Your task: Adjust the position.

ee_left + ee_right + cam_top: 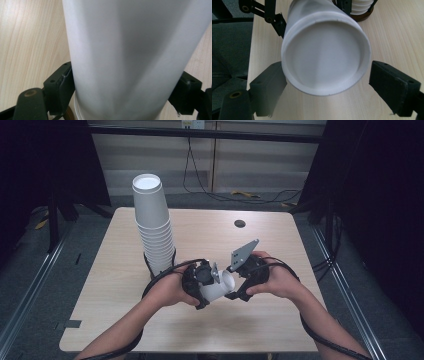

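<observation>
Holding a white paper cup (218,289) sideways above the table (270,320), the left gripper (200,282) has its jaws clamped on the cup's wall, one on each flank. In the left gripper view the cup (127,57) runs straight out from between the two jaws, plain matte white, smooth, with soft grey shading and a faint seam line; a rolled rim shows at the bottom, close to the gripper body. It widens slightly away from the gripper there.

The right gripper (239,281) faces the cup's other end, jaws apart. In the right gripper view the cup (325,53) sits between and just ahead of the jaws, its flat round base with a raised ring turned to the camera. The left-hand jaw looks to be touching or nearly touching the base edge; the right-hand jaw stands clear with table showing in the gap. The pads do not press on it. Beyond the cup, the left gripper (312,15) can be seen on its wall.

Cup is directly between both grippers, in front of the person, near the table's near-middle. Behind and to the left of the left gripper stands a tall stack (154,227) of the same white cups, upside down, leaning a little, its foot in a dark ring holder. Stack (362,7) base also shows past the cup in the right gripper view.
</observation>
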Available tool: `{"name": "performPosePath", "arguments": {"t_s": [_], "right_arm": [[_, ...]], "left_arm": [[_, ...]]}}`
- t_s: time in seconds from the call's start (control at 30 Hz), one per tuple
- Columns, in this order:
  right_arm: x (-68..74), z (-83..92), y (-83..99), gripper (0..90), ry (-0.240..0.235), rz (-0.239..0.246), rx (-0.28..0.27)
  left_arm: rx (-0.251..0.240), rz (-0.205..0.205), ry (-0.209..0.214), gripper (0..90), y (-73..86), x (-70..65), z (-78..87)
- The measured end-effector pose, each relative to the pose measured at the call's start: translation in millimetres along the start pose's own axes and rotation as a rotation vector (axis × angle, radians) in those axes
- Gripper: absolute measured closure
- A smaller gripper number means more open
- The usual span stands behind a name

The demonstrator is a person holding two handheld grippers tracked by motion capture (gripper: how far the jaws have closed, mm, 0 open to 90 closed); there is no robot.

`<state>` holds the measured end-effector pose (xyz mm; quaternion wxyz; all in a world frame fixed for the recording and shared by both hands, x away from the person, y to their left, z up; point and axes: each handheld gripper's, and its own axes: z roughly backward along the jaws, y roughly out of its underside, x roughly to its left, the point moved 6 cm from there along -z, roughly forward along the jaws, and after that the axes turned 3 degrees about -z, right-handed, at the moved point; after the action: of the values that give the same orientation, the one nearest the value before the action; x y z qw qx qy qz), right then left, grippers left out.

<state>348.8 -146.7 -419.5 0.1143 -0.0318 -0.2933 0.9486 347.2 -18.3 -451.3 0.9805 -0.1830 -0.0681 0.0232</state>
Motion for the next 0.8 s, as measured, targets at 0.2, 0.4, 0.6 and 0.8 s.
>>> {"name": "performPosePath", "arguments": {"t_s": [0.2,0.4,0.6,0.8], "right_arm": [[3.1,-2.4,-6.1,14.0,-0.012,0.015,-0.002],[6.9,-3.7,-11.6,14.4,-0.036,0.037,-0.006],[7.4,-6.3,-12.8,15.6,-0.039,0.027,-0.002],[8.4,-8.2,-13.9,17.5,-0.047,0.035,0.002]], "left_arm": [[0.011,-0.026,0.008,19.1,-1.2,-1.7,-0.3],[0.009,-0.037,0.011,19.0,-2.8,-3.7,-2.9],[0.002,-0.054,0.015,19.0,-3.8,-4.5,-5.4],[0.014,-0.060,0.028,19.0,-5.3,-6.6,-7.6]]}}
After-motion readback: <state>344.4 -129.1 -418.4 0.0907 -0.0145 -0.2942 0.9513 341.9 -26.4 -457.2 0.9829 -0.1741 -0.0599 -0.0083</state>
